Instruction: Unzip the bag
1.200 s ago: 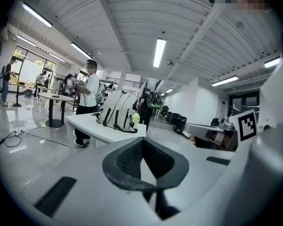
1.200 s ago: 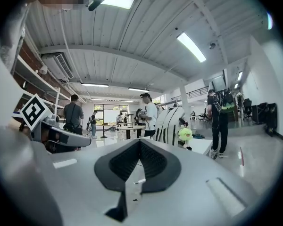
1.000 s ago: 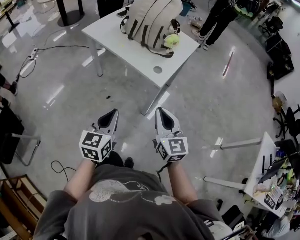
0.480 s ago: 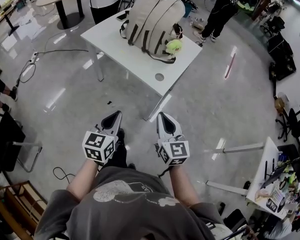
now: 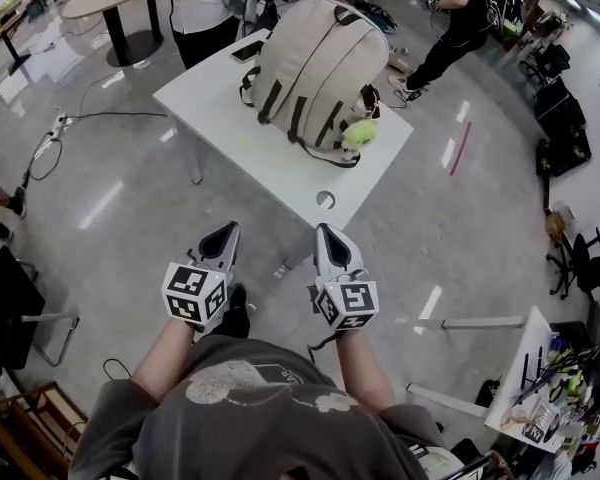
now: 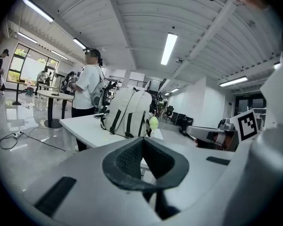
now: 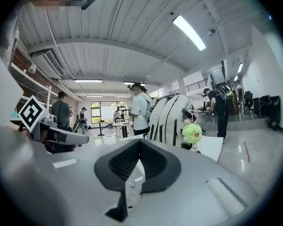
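Note:
A beige backpack [image 5: 318,66] with dark straps stands upright on a white table [image 5: 230,128], and a green plush toy [image 5: 358,134] hangs at its near right side. The bag [image 6: 128,113] also shows ahead in the left gripper view and, with the plush [image 7: 192,133], in the right gripper view, where the backpack [image 7: 169,116] rises behind it. My left gripper [image 5: 221,238] and right gripper [image 5: 329,238] are held side by side over the floor, short of the table's near corner. Both are shut and hold nothing.
A person in a white shirt [image 5: 202,8] stands at the table's far side, near a phone [image 5: 246,51]. Another person in black [image 5: 460,13] is at the back right. A cable [image 5: 55,138] lies on the floor at left, a chair [image 5: 25,318] nearer left, a cluttered desk [image 5: 535,388] at lower right.
The table and backpack have come nearer and sit larger in the head view. Both grippers keep their side-by-side pose, still shut.

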The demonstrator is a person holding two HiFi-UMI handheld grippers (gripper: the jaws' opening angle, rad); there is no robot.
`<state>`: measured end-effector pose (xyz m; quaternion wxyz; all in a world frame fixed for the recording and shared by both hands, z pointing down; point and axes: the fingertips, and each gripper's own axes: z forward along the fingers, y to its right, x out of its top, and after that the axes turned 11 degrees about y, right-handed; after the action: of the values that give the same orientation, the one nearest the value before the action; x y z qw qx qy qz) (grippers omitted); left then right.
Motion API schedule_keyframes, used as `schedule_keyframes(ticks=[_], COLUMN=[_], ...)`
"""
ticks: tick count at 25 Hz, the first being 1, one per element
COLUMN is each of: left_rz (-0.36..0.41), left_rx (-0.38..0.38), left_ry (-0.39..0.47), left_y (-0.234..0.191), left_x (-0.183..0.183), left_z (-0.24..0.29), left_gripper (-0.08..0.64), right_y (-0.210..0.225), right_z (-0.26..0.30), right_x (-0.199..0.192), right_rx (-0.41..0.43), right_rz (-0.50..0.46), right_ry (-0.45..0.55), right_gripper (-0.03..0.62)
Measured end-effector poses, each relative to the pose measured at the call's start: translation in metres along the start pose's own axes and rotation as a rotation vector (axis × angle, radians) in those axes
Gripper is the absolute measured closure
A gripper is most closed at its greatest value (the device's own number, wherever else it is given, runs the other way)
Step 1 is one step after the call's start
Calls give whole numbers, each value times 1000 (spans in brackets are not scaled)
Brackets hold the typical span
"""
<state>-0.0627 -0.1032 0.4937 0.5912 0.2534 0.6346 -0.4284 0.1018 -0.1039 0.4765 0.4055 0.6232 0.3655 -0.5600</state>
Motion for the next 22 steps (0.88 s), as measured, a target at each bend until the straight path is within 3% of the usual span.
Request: schedule_keyframes(ticks=[12, 22], left_rz=[-28, -26], left_rx=[-18, -79], left_ry=[-17, -47], left_y=[-80, -92], left_x=[20, 20], left_z=[88, 144], left_gripper=[554, 554], right_y=[42, 75], right_z=[115, 146], right_x=[-7, -16], right_rx=[-93, -168], right_rz=[17, -10], right_ry=[-29, -62], right_gripper=[593, 592])
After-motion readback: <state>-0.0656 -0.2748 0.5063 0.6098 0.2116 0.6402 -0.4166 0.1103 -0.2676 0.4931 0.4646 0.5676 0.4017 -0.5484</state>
